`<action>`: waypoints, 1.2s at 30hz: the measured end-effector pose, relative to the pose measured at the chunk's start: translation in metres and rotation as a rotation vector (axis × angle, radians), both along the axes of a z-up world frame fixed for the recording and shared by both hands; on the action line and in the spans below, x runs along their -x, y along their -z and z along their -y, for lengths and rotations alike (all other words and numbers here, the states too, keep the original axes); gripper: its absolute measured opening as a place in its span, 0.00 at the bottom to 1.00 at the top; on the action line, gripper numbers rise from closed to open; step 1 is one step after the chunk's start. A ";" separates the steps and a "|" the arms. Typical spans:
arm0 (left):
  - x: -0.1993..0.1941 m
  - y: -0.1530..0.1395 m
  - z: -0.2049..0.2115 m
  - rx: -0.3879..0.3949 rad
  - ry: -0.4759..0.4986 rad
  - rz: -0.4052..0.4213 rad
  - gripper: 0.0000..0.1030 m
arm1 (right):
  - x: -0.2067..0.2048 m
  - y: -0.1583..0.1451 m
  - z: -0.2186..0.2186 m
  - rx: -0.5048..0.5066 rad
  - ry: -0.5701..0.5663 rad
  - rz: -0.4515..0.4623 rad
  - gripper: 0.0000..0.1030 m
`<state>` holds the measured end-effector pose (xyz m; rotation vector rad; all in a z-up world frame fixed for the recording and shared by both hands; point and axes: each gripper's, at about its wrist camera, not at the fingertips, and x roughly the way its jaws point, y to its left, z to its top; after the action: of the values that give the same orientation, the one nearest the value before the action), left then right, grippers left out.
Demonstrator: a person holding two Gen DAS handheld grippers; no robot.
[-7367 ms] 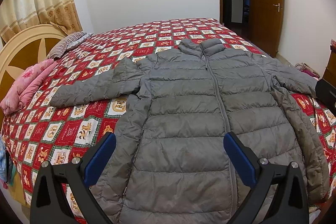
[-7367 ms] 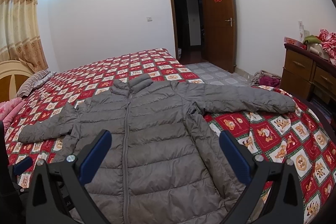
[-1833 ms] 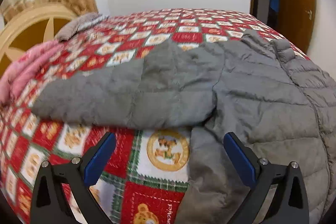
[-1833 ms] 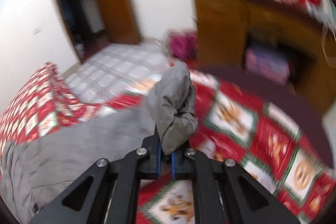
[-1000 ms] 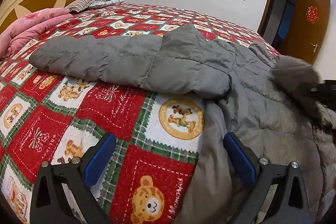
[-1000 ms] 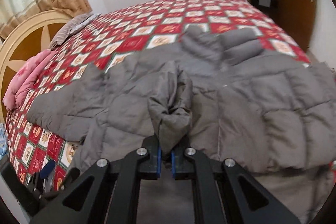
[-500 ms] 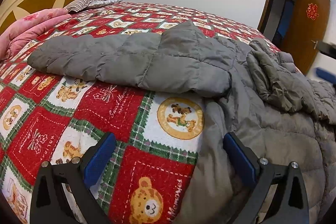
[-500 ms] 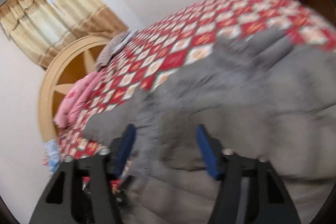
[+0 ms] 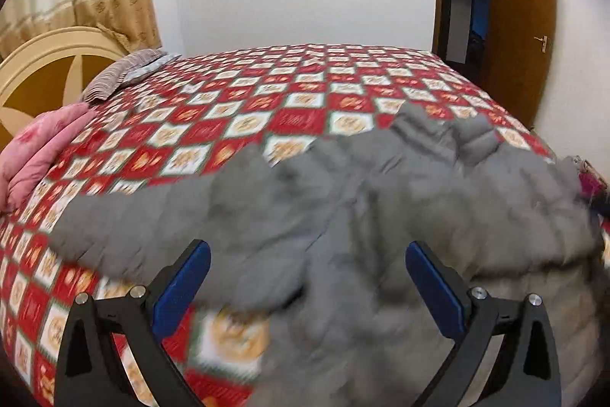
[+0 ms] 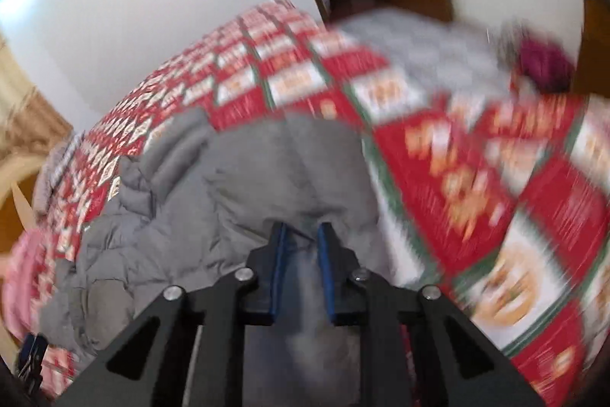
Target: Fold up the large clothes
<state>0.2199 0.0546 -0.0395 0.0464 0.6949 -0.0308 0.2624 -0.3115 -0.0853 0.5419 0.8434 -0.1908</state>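
— Can you make out the grey quilted puffer jacket [image 9: 381,216]?

— Only smeared; its hem runs off the bottom edge.

— And beside the jacket in the right wrist view?

— The red patterned quilt [image 10: 476,178] is streaked; its motifs can't be read.

The far half of the bed [image 9: 305,90] lies bare; the grey jacket [image 9: 381,216] fills its near edge, pink bedding [image 9: 42,147] and a pillow [image 9: 122,75] line the headboard side.

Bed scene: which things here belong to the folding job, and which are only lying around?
For the job:
- grey padded jacket
- left gripper, open
- right gripper, jaws narrow, just closing

Only lying around:
- pink bedding
- striped pillow
- wooden door
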 end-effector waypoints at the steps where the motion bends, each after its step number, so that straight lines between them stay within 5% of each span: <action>1: -0.011 0.000 0.007 0.000 -0.002 0.006 0.99 | 0.002 0.011 -0.001 -0.036 0.006 -0.014 0.20; 9: -0.063 0.067 0.038 -0.292 -0.143 -0.056 0.99 | 0.011 0.022 -0.010 0.029 0.006 -0.048 0.16; 11: -0.067 0.084 0.022 -0.224 -0.135 -0.112 0.99 | 0.011 0.014 -0.007 0.065 0.010 -0.065 0.13; 14: -0.065 0.080 -0.003 -0.071 -0.152 -0.119 0.99 | 0.024 -0.025 -0.014 0.224 0.047 0.054 0.23; 18: -0.061 0.080 -0.013 0.004 -0.150 -0.121 0.99 | 0.003 -0.051 -0.035 0.311 -0.005 0.114 0.25; 24: -0.045 0.066 -0.040 0.093 -0.161 -0.126 0.99 | -0.030 0.026 -0.028 0.206 -0.016 -0.064 0.25; 29: -0.021 0.045 -0.089 0.115 -0.190 -0.075 0.99 | -0.022 0.032 -0.037 0.282 -0.021 -0.019 0.27; 33: 0.001 0.028 -0.163 0.133 -0.356 -0.009 0.99 | -0.020 0.023 -0.038 0.305 -0.014 -0.016 0.29; 36: 0.007 0.032 -0.218 0.175 -0.506 -0.019 0.99 | 0.005 -0.018 -0.061 0.371 -0.024 0.163 0.34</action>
<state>0.2127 0.2724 -0.0715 -0.2987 0.7042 0.3932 0.2573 -0.2505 -0.0668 0.1963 0.6357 -0.2709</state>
